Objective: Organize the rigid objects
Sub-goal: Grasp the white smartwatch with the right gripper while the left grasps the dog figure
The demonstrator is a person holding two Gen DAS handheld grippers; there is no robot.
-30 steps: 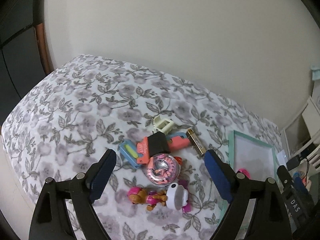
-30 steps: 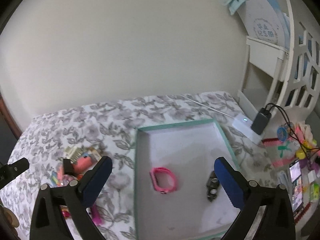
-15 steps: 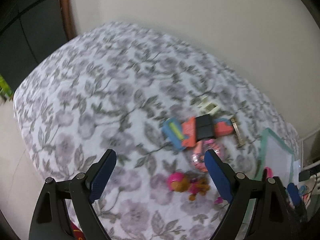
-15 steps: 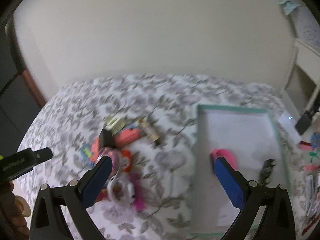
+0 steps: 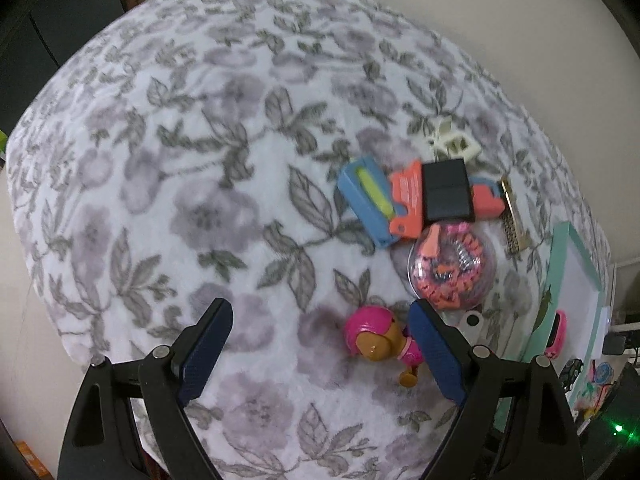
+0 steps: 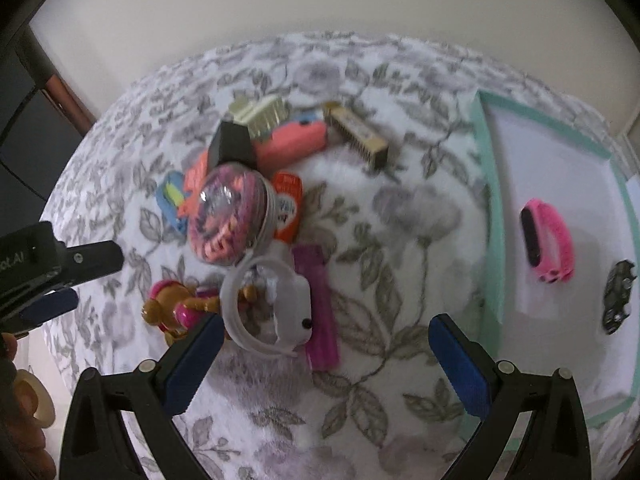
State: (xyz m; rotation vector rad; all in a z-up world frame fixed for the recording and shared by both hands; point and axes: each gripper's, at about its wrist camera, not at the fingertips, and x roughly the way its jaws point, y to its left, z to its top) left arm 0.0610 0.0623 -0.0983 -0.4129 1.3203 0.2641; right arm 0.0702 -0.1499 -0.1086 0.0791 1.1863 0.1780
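A heap of small toys lies on the floral cloth: a pink-helmeted dog figure (image 5: 374, 340) (image 6: 172, 306), a clear dome of pink beads (image 5: 452, 266) (image 6: 230, 214), a black block (image 5: 446, 190), a blue case (image 5: 366, 200), a gold harmonica (image 6: 356, 136), a white ring toy (image 6: 266, 308) on a purple strip (image 6: 318, 308). A teal-rimmed white tray (image 6: 490, 184) holds a pink wristband (image 6: 548, 242) and a dark toy car (image 6: 618, 296). My left gripper (image 5: 320, 350) is open, the dog figure by its right finger. My right gripper (image 6: 326, 362) is open above the cloth near the ring toy.
The cloth-covered surface drops off at the left and front edges. A pale wall stands behind. Dark furniture (image 5: 48, 20) is at the far left. The left gripper's body (image 6: 52, 264) shows at the left of the right wrist view. Clutter (image 5: 600, 380) lies beyond the tray.
Both grippers have come lower and closer to the toy heap. The right gripper swung left from over the tray to the heap. Both stay open.
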